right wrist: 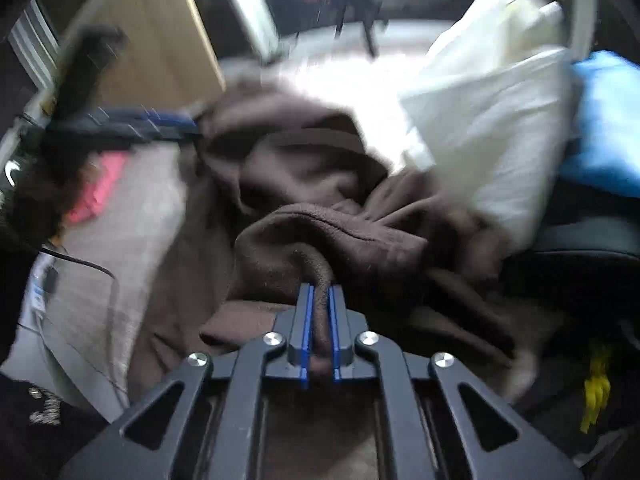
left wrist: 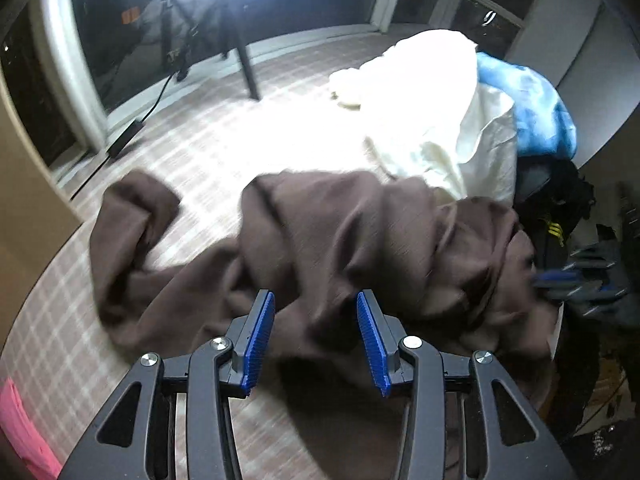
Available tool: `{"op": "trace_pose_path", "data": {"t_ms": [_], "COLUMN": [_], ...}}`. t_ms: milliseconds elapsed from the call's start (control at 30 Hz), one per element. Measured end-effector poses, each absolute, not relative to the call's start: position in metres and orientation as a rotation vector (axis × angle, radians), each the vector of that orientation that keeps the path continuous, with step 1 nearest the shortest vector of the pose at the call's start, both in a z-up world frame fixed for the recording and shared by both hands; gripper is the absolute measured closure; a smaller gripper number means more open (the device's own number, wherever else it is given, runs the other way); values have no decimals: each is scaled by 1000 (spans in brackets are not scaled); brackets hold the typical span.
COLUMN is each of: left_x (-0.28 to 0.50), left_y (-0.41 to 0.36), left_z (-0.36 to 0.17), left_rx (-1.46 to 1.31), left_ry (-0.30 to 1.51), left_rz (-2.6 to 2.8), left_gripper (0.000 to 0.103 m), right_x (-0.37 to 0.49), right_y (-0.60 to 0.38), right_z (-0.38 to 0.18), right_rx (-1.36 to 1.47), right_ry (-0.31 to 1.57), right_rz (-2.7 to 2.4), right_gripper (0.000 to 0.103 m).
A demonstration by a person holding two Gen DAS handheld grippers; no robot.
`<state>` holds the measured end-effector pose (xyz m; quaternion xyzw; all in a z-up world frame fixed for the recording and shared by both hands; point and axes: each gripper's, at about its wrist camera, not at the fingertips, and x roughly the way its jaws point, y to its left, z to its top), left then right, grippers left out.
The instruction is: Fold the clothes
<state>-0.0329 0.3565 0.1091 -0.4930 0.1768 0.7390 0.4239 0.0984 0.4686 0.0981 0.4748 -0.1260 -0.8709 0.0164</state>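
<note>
A: Surface? Room?
B: Plaid-covered worktop (left wrist: 192, 148), dark windows behind. Pink cloth (left wrist: 16, 424) at left edge, brown garment (left wrist: 320, 232) crumpled mid, white pile (left wrist: 440, 120) far right.
A: Grippers?
B: Left gripper (left wrist: 316, 340) parted, empty, over garment. Right gripper (right wrist: 320, 332) pinching a brown fold.

One brown garment (left wrist: 320, 240), one white garment (left wrist: 440, 120), one blue cloth (left wrist: 532, 112), one pink cloth (left wrist: 20, 432), two grippers, left gripper (left wrist: 316, 340), right gripper (right wrist: 320, 332).

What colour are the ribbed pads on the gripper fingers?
Blue pads; clearest in the left wrist view.
</note>
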Motion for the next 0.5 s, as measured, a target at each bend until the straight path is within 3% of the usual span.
{"op": "trace_pose_path", "data": {"t_ms": [67, 167, 233, 267, 300, 400, 500], "left_x": [-29, -23, -24, -29, -34, -51, -62], "left_y": [367, 386, 396, 398, 400, 381, 354], "left_z": [111, 106, 97, 92, 87, 95, 108], "left_rx": [-1226, -1201, -1203, -1226, -1246, -1249, -1251], "left_ry": [440, 508, 552, 545, 534, 414, 338], "left_rz": [1835, 1840, 1850, 1842, 1836, 1890, 1948], "left_gripper": [61, 50, 65, 93, 93, 93, 93], "right_x": [131, 180, 200, 202, 204, 199, 182], "right_y": [493, 534, 556, 565, 574, 582, 563], "right_z": [124, 149, 151, 146, 142, 142, 161], "right_rx": [1421, 1458, 1600, 1687, 1776, 1871, 1641], "right_ry": [-459, -539, -519, -529, -538, -581, -500], "right_rz": [-2819, -3020, -3142, -3149, -3152, -3155, -3158], "right_gripper": [97, 97, 97, 94, 94, 81, 64]}}
